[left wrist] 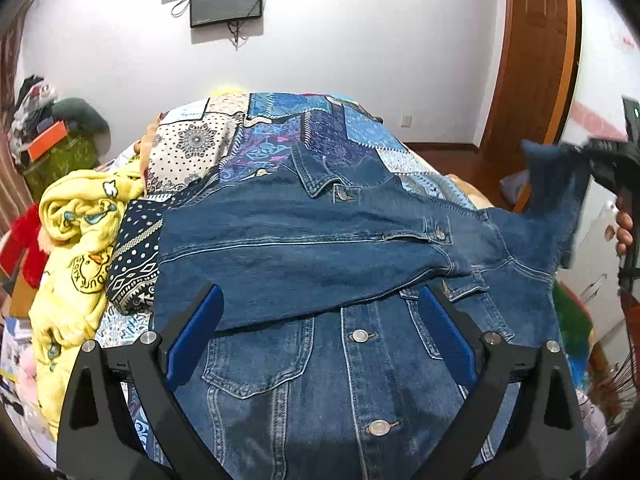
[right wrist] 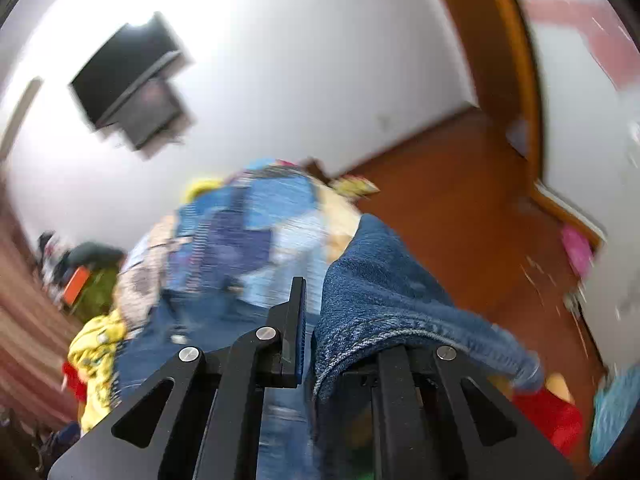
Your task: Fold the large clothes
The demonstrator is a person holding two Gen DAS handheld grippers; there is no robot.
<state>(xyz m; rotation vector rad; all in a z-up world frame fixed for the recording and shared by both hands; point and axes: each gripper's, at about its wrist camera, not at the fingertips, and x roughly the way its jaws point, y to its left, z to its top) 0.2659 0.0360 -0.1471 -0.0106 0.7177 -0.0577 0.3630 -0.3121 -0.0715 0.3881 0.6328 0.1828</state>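
A blue denim jacket (left wrist: 320, 360) lies front up on the bed, buttons closed, with one sleeve (left wrist: 304, 256) folded across the chest. My left gripper (left wrist: 320, 308) is open and empty, just above the jacket's chest, its blue pads on either side of the folded sleeve's edge. My right gripper (right wrist: 310, 304) is shut on the other denim sleeve's cuff (right wrist: 372, 292), which drapes over its right finger. In the left wrist view it holds that sleeve (left wrist: 556, 196) lifted off the bed at the far right.
The bed has a patchwork blue and white cover (left wrist: 280, 132). A yellow duck-print garment (left wrist: 72, 256) is heaped at the left. Clutter and boxes (left wrist: 48, 136) stand left of the bed. A wooden door (left wrist: 532, 56) and brown floor (right wrist: 460, 208) lie to the right.
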